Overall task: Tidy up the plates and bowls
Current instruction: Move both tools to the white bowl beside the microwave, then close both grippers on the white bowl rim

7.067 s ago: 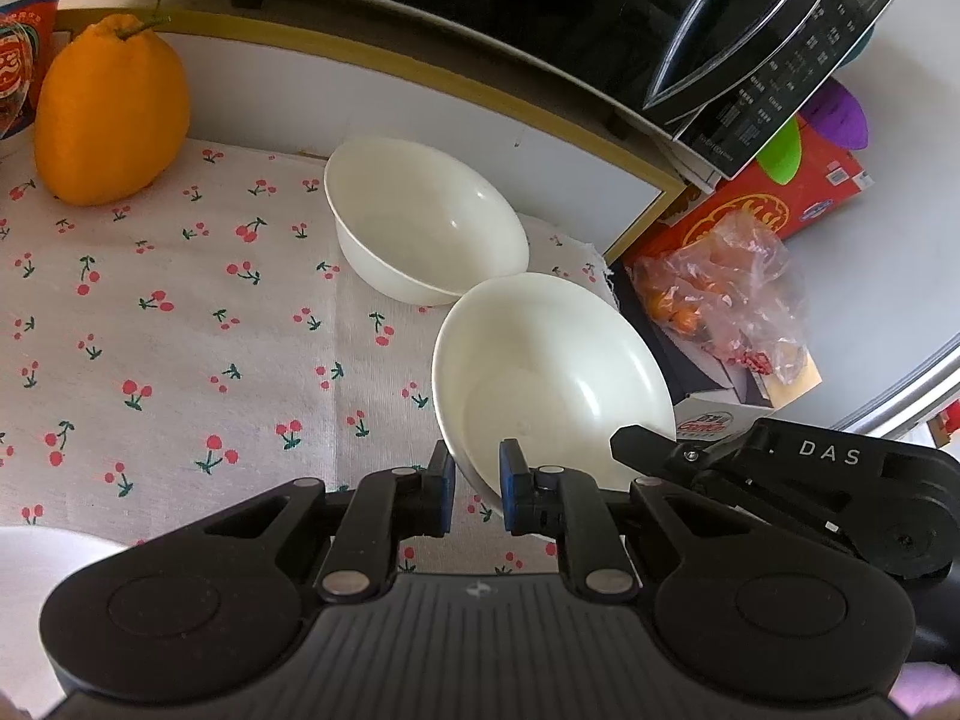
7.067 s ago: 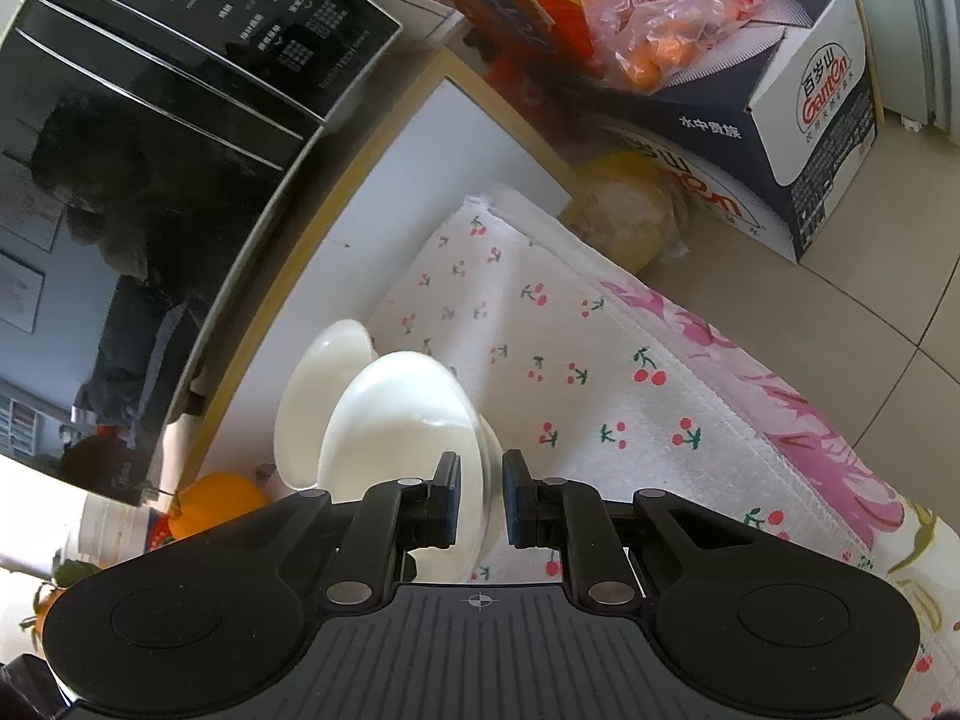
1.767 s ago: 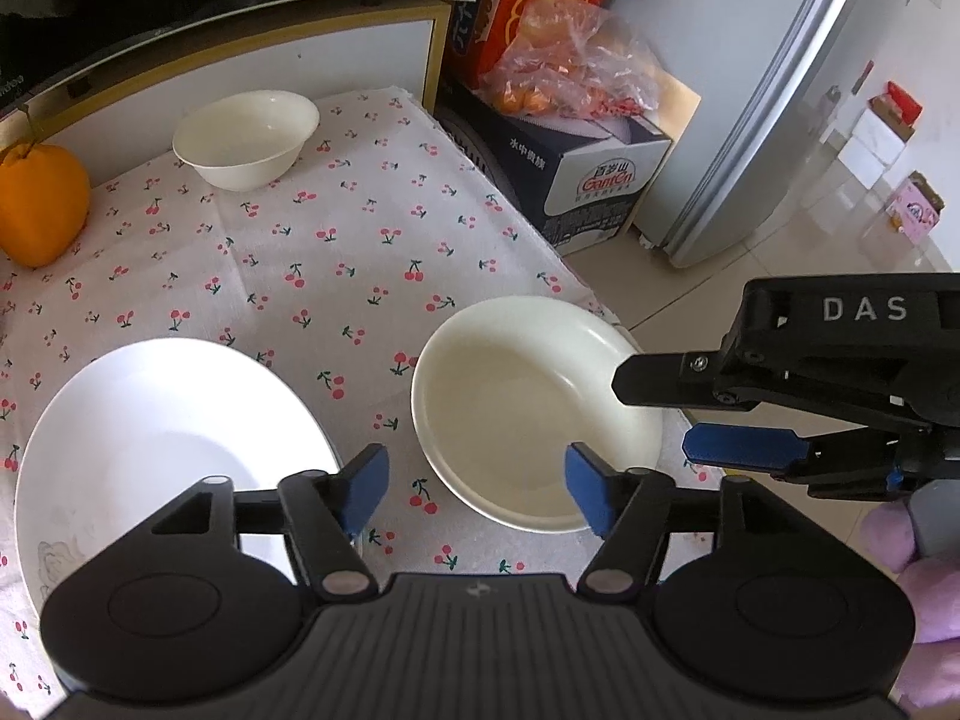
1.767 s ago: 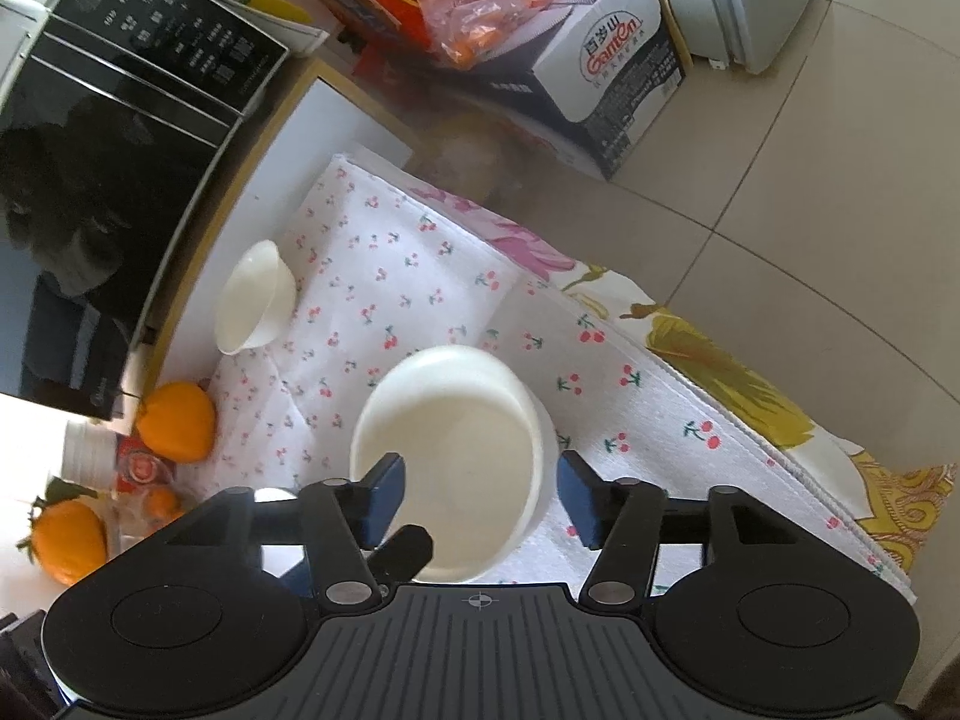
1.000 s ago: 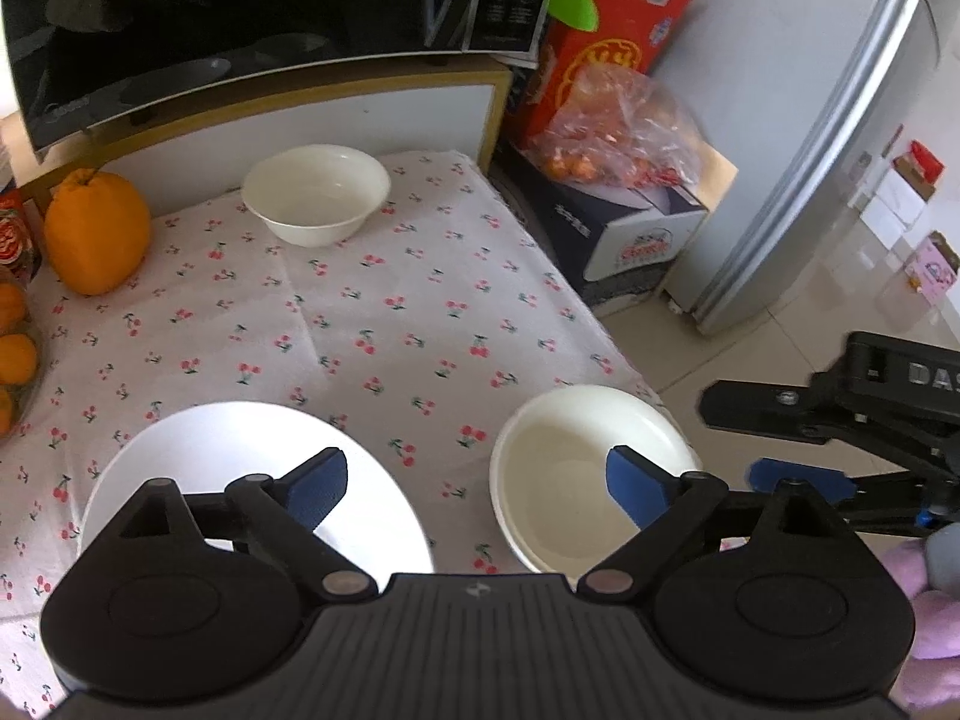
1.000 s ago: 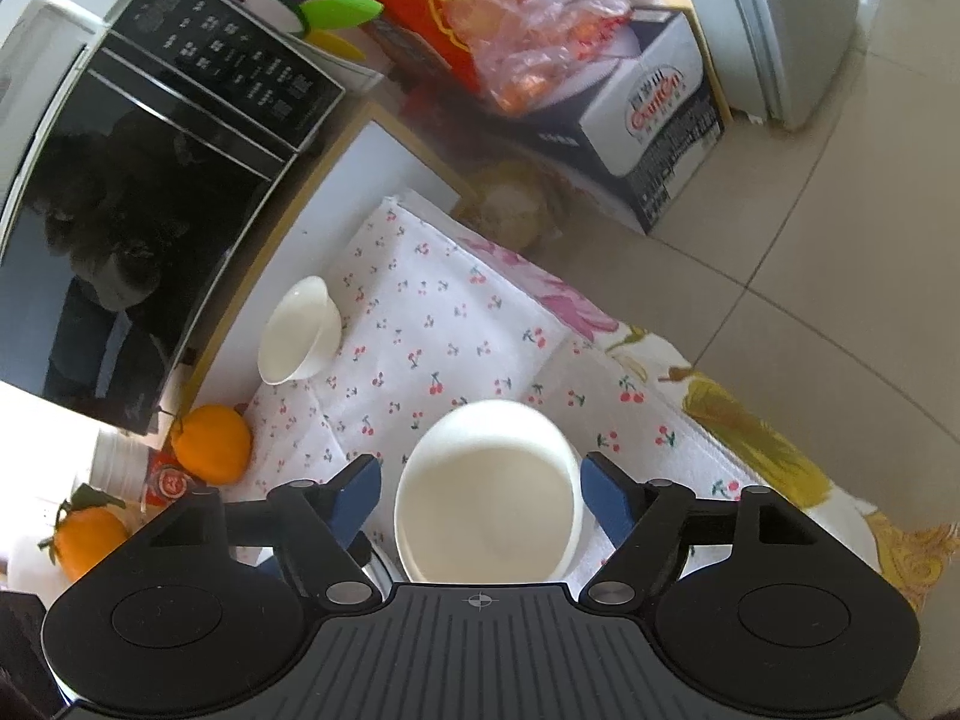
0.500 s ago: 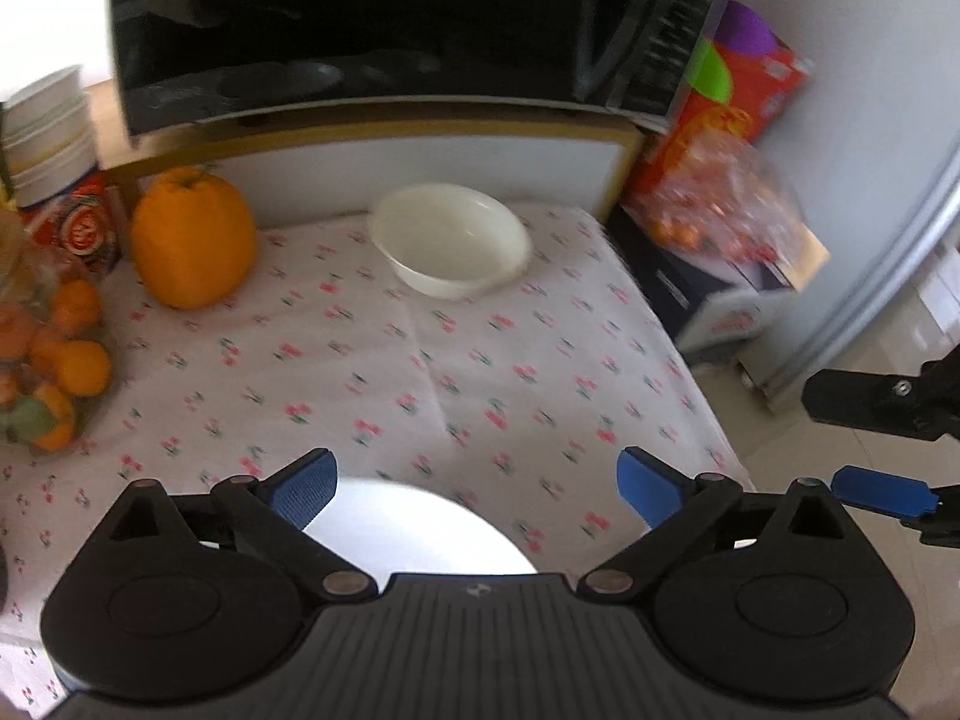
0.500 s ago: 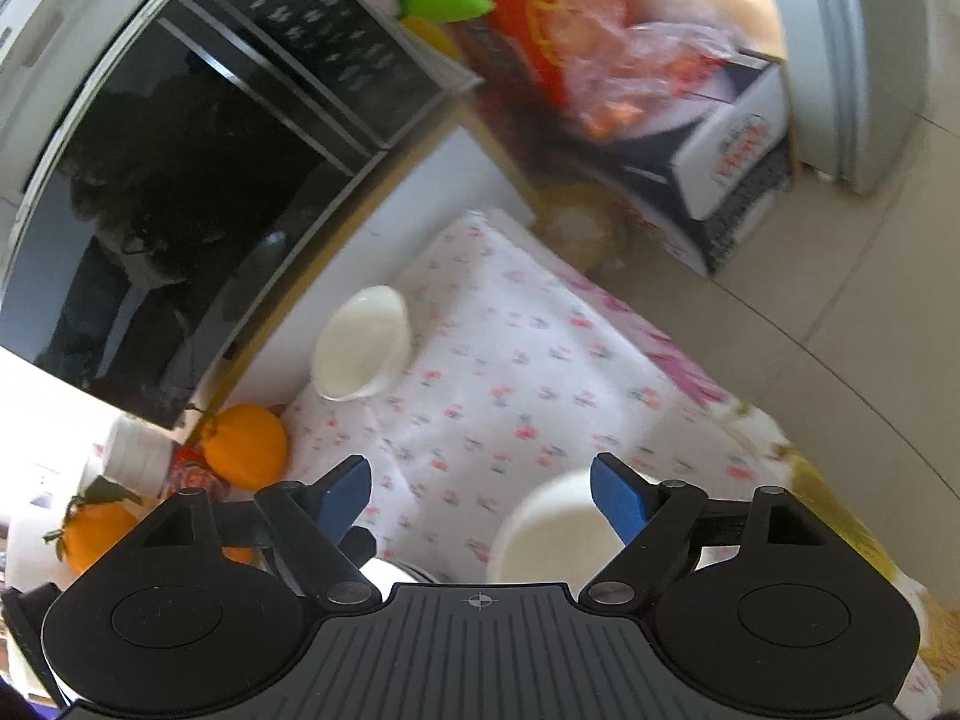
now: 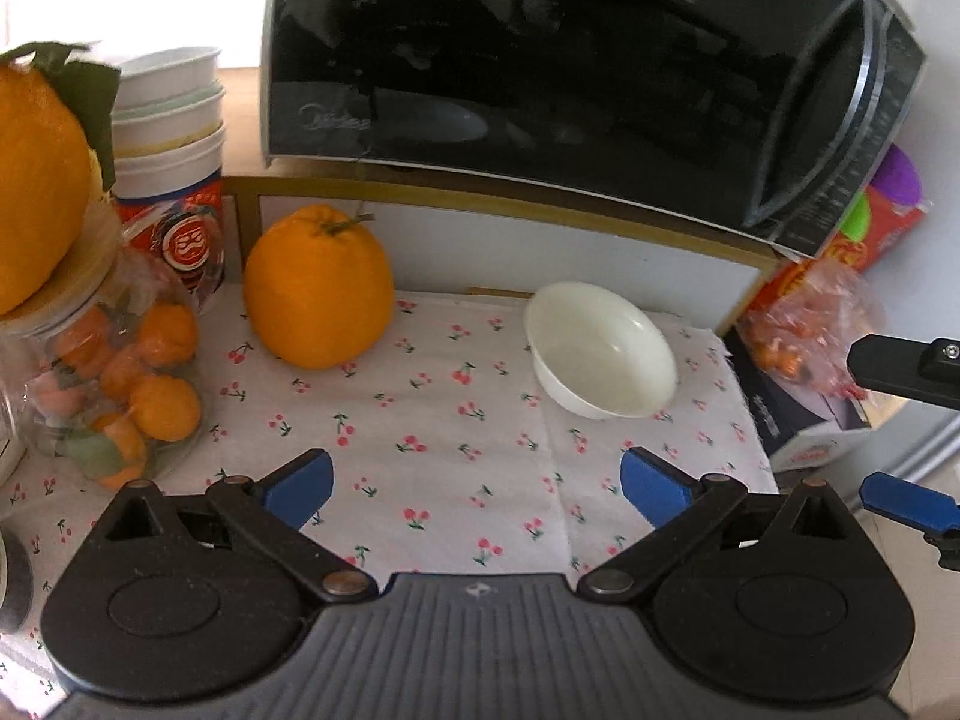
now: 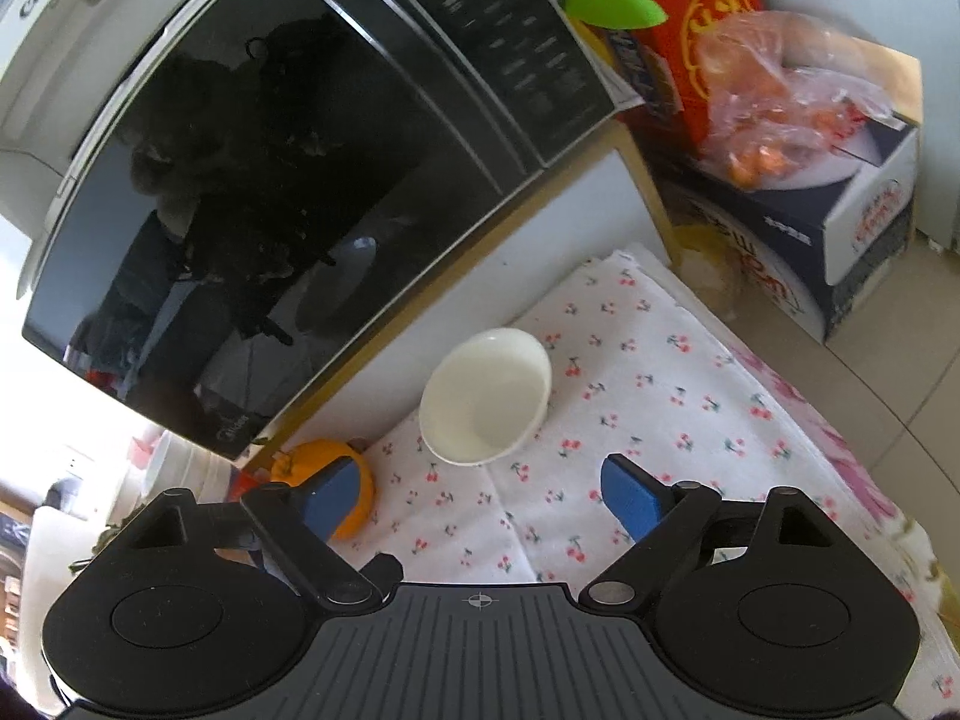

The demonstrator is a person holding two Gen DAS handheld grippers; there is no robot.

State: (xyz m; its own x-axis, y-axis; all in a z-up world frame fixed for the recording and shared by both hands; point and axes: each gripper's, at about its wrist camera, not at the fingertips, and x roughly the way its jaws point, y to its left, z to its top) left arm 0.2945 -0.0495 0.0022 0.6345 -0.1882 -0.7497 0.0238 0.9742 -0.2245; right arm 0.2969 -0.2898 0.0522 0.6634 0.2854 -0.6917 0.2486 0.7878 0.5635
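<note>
A small white bowl stands empty on the cherry-print cloth, close to the shelf under the microwave. My left gripper hovers short of it over bare cloth, jaws wide and still opening, nothing between them. In the right wrist view the same bowl lies just beyond my right gripper, whose jaws are also opening and hold nothing. The right gripper shows at the right edge of the left wrist view, off the table's side. No plate or larger bowl is in view.
A black microwave overhangs the back of the table. A big orange fruit, a jar of small oranges and stacked paper cups crowd the left. A box with bagged fruit sits on the floor to the right.
Both views have swung forward to the small bowl by the microwave. The white plate and the large bowl have dropped out of view. Both pairs of jaws stand wider.
</note>
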